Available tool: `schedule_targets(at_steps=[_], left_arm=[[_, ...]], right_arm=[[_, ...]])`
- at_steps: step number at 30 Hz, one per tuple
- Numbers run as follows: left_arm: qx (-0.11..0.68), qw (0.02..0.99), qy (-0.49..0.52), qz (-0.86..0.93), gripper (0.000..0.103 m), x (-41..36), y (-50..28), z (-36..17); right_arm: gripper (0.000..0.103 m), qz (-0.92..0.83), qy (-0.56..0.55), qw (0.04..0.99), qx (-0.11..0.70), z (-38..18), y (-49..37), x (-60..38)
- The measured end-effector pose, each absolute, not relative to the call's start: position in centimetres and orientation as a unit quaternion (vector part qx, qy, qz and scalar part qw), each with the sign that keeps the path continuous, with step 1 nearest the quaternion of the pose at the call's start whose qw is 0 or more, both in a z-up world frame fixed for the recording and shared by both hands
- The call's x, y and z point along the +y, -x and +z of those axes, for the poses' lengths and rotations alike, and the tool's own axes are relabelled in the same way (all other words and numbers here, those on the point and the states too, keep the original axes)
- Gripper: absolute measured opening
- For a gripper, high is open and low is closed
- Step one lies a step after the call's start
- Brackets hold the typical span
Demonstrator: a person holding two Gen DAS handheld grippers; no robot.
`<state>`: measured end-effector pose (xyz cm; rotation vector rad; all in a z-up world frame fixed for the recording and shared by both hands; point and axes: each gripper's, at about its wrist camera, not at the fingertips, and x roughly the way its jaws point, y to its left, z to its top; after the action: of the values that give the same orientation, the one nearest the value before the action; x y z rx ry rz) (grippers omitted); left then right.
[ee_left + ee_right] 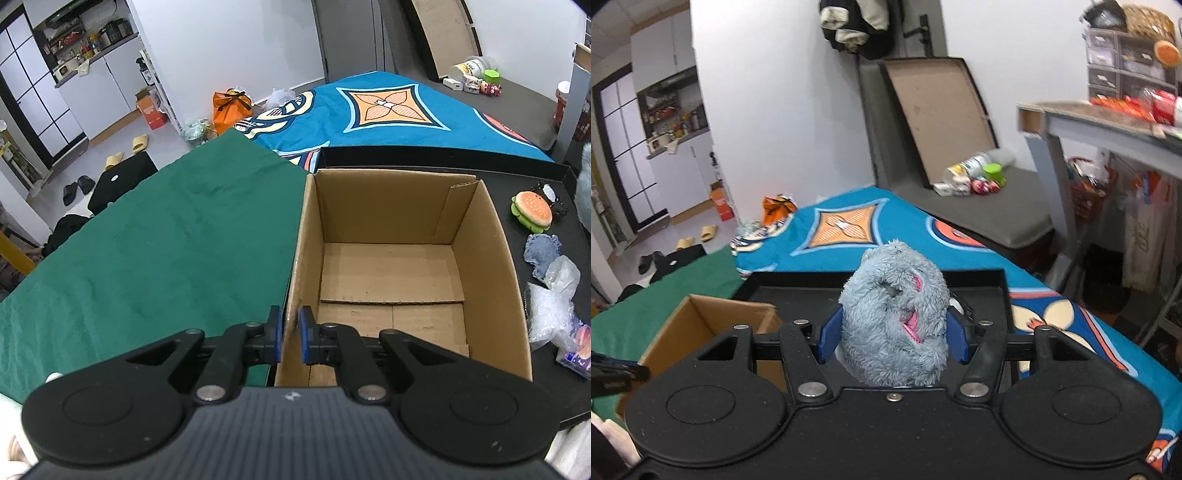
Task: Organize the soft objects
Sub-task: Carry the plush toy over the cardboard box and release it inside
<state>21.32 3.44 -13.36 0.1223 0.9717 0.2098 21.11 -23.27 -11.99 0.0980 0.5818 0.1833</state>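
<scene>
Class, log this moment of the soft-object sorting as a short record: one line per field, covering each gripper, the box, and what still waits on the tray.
left gripper: shut on the cardboard box side wall
right gripper: shut on the blue plush toy, held above the black tray
box contents: none visible
waiting right of the box: burger toy, blue cloth piece, bubble wrap

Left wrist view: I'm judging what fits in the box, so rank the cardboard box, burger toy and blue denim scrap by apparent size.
1. cardboard box, by far the largest.
2. burger toy.
3. blue denim scrap, close to the burger; it's partly covered by plastic, so that order is unsure.
</scene>
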Motion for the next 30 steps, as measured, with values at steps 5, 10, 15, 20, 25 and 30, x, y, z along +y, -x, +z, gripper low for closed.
schedule_targets(at_steps=[5,10,15,20,25,30], left_arm=[[0.466,0.878,-0.049,0.092,0.009,3.8,-21.3,-13.2],[0.470,0.878,-0.032,0.087,0.007,4.5,-21.4,-13.2],[0.471,0.879,-0.018,0.078,0.006,5.1,-21.3,-13.1],[0.468,0.881,-0.007,0.077,0.006,5.5,-21.1,-13.3],[0.465,0.883,0.002,0.070,0.006,6.0,-21.1,-13.5],[0.462,0.885,0.015,0.061,0.006,6.5,-21.3,-13.6]], right_arm=[[0.056,0.109,-0.039,0.955,0.272,-10.7,-21.0,-21.4],[0.056,0.133,-0.035,0.953,0.271,-10.5,-20.8,-19.5],[0.056,0.161,-0.034,0.949,0.269,-10.5,-20.6,-17.3],[0.056,0.188,-0.040,0.941,0.278,-10.8,-20.5,-15.5],[0.056,0.206,-0.037,0.936,0.282,-11.1,-20.6,-13.7],[0.056,0.223,-0.033,0.930,0.290,-11.6,-20.9,-11.9]])
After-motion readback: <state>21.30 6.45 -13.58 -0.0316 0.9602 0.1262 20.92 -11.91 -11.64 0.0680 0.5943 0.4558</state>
